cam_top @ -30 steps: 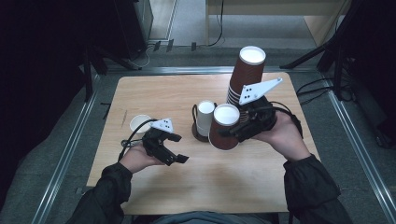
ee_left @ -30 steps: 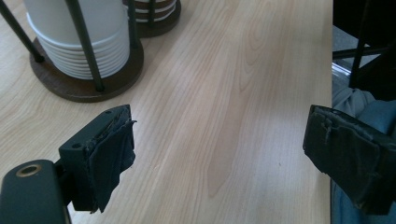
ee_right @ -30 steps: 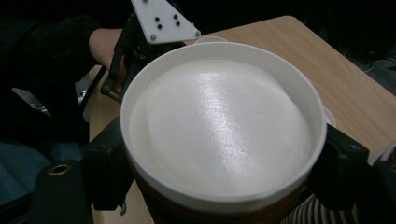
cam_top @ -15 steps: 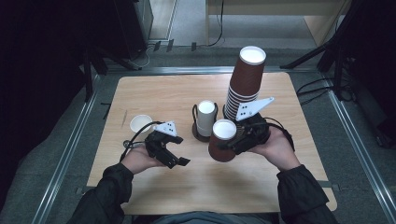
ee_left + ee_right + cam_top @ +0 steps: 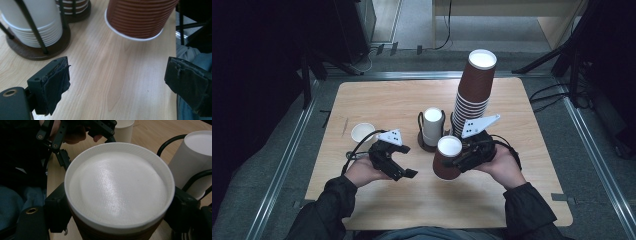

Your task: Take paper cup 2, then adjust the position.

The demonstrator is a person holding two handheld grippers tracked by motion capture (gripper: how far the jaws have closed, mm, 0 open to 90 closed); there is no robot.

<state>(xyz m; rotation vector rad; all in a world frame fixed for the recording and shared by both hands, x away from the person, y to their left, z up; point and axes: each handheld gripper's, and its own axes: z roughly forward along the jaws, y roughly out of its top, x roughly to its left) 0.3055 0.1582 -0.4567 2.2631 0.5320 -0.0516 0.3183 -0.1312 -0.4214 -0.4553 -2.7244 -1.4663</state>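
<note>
Brown cup (image 5: 448, 159): 1, upside down, clamped in right gripper (image 5: 460, 160), held above table (image 5: 377, 107) just before white cup holder (image 5: 430, 131); left gripper (image 5: 401, 170): jaws apart, empty, beside cup; risk: thin ribbed wall buckles or slips if squeeze uneven; tall stack (image 5: 472, 95) near, could topple if bumped.

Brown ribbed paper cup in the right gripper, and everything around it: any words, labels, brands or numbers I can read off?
None can be read.
Brown ribbed paper cup clamped in the right gripper: plain brown wall, plain white inside, no print.
Tall stack of brown paper cups: no print.
White paper cups in the wire holder: blank.
Single white paper cup: blank.
Open left gripper: no markings legible.
</note>
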